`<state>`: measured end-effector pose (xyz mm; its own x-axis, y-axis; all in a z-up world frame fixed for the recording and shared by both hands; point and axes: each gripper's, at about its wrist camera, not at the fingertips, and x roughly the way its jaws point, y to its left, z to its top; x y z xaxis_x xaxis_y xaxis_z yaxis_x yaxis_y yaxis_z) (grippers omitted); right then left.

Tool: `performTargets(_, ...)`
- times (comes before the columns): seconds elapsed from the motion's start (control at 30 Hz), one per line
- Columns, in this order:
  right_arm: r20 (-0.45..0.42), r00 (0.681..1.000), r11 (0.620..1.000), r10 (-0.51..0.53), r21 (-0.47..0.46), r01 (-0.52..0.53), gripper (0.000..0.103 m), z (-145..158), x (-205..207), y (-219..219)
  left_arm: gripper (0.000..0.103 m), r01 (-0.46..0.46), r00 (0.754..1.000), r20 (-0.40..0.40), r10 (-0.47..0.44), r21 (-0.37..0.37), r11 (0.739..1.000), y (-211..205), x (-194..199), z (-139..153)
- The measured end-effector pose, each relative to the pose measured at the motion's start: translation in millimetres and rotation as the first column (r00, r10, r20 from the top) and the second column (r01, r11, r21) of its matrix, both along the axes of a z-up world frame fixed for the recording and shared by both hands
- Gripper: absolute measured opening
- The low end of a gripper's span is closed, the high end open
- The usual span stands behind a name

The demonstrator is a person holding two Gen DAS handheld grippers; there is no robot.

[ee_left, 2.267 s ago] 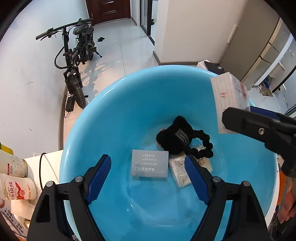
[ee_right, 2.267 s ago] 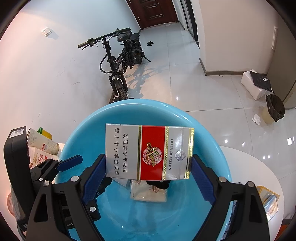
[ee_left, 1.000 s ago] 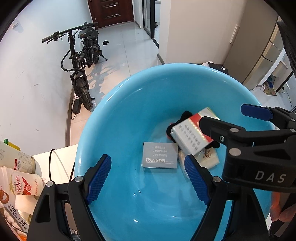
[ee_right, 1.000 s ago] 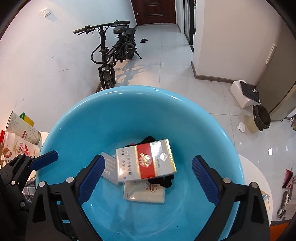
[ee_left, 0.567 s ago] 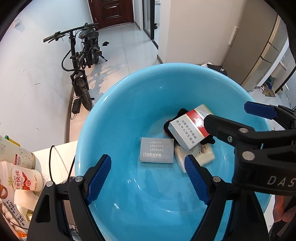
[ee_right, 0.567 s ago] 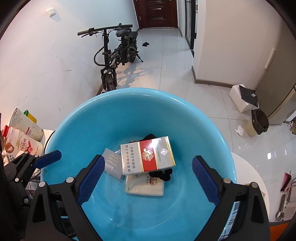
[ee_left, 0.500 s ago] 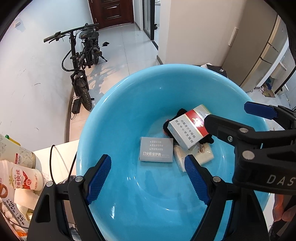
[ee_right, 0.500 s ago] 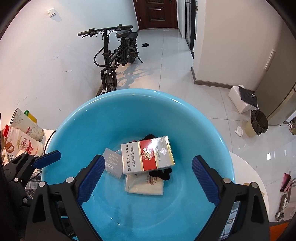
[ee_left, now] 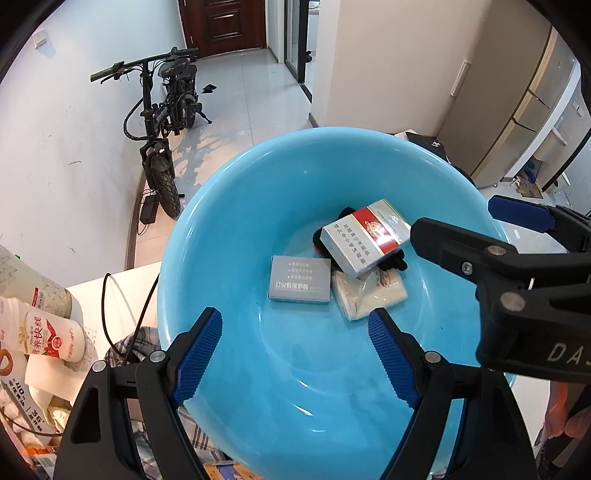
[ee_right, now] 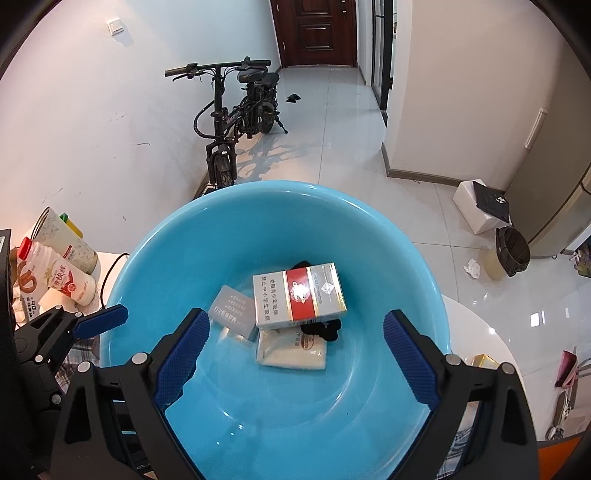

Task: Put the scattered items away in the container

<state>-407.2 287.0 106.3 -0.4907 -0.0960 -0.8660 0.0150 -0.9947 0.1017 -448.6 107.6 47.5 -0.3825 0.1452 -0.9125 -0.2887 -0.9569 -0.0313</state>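
Nearest us: our left gripper (ee_left: 295, 354) w/ jaws spread wide, nothing between the pads, held over the near rim of the blue basin (ee_left: 221, 229). Our right gripper (ee_right: 295, 354) likewise wide apart & empty, also above the basin (ee_right: 155, 251); in the left view its black body sits at right over the rim.

On the basin floor: grey card box (ee_left: 300, 279) lying flat, just beside a white tissue pack (ee_left: 369, 295). Red/silver cigarette pack (ee_left: 364, 238) (ee_right: 300, 295) rests tilted on top of a black fabric item (ee_left: 391, 263) & overlaps the tissue pack (ee_right: 291, 350).

Left of basin: drink bottles (ee_right: 61, 275) on the table. Farther back: black e-bike (ee_right: 236, 118) by the wall, dark door (ee_right: 314, 31) beyond.
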Motion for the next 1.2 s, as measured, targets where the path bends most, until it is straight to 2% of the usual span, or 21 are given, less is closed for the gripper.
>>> performTargets(0.67, -0.017, 0.999, 0.999, 0.034, 0.024, -0.034, 0.095, 9.8, 35.8, -5.0, 0.084, -0.001, 1.000, 0.008, 0.001, 0.007, 1.000, -5.7, 32.9, 7.0)
performTargets(1.2, -0.013, 0.995, 0.994, 0.095, 0.055, -0.094, 0.095, 13.1, 70.4, -21.0, 0.084, 0.049, 0.999, -0.014, -0.049, -0.016, 0.999, -11.5, 72.2, 14.5)
